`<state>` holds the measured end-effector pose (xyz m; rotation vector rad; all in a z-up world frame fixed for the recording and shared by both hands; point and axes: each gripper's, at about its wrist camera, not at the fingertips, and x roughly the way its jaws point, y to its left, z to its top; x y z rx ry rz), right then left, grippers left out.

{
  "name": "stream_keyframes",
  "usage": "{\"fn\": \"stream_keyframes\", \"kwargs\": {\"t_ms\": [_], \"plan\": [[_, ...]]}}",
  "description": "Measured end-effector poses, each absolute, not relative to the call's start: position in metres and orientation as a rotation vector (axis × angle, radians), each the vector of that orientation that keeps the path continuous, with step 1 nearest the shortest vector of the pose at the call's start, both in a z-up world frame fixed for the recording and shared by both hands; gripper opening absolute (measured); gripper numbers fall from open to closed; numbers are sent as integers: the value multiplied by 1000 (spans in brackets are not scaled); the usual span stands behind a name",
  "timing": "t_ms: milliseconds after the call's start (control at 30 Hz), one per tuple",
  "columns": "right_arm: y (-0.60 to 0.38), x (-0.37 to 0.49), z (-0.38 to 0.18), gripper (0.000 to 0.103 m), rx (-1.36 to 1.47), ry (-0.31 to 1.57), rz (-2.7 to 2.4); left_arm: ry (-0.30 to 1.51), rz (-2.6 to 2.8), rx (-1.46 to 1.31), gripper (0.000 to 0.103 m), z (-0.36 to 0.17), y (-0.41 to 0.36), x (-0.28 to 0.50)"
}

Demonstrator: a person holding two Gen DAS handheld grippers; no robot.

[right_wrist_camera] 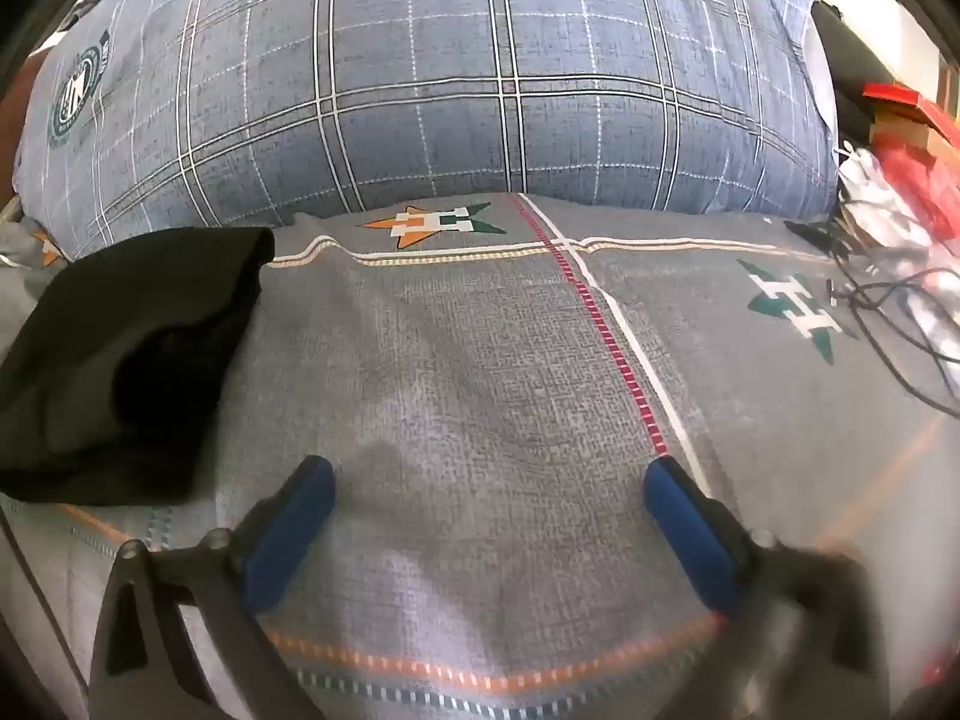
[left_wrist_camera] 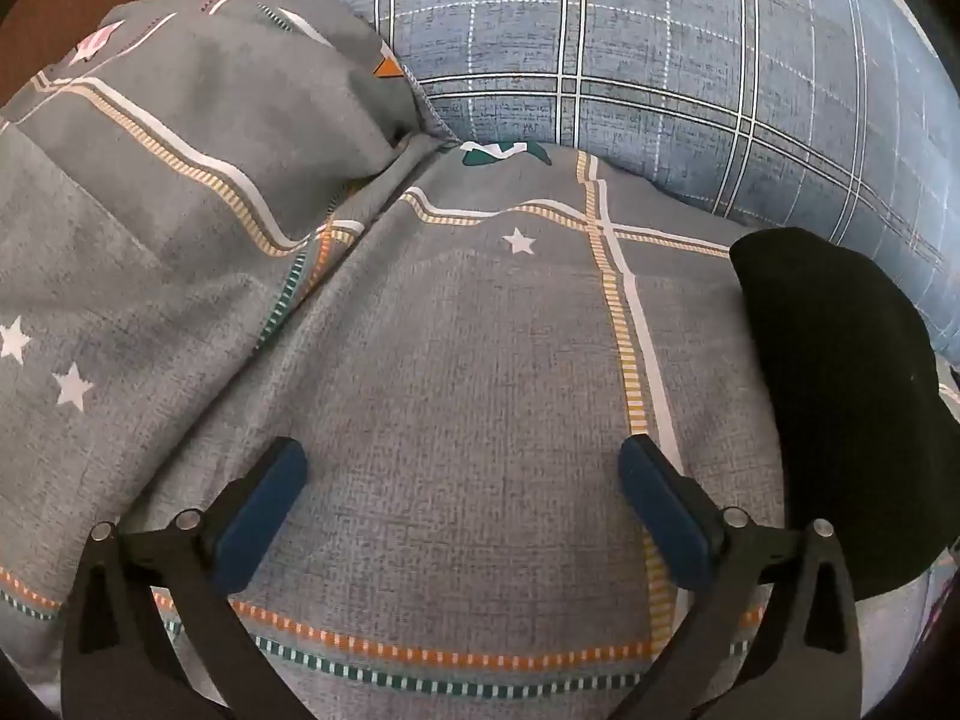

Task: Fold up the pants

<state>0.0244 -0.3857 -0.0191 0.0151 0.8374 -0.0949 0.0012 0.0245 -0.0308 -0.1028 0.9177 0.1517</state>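
Note:
The black pants [left_wrist_camera: 840, 396] lie folded in a compact bundle on the grey patterned bedsheet [left_wrist_camera: 468, 360]. In the left wrist view they are at the right edge; in the right wrist view the pants [right_wrist_camera: 132, 360] are at the left. My left gripper [left_wrist_camera: 462, 468] is open and empty over bare sheet, left of the pants. My right gripper [right_wrist_camera: 489, 480] is open and empty over the sheet [right_wrist_camera: 480, 360], right of the pants. Neither gripper touches the pants.
A blue plaid pillow [right_wrist_camera: 432, 78] lies across the back, also seen in the left wrist view [left_wrist_camera: 660, 60]. A bunched grey duvet [left_wrist_camera: 180, 168] rises at the left. Black cables [right_wrist_camera: 888, 312] and red and white clutter [right_wrist_camera: 912, 138] sit at the right.

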Motion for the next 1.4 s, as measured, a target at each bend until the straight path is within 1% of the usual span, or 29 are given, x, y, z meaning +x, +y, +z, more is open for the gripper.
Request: {"fn": "stream_keyframes", "kwargs": {"t_ms": [33, 67, 200, 1400], "plan": [[-383, 24, -19, 103, 16, 838, -92, 914, 157, -105, 103, -33, 22, 1], [-379, 24, -21, 103, 18, 836, -92, 908, 211, -190, 103, -30, 13, 0], [-383, 25, -21, 103, 62, 843, -81, 907, 222, -181, 103, -28, 9, 2], [-388, 24, -20, 103, 47, 840, -80, 900, 232, -191, 103, -34, 9, 18]]}}
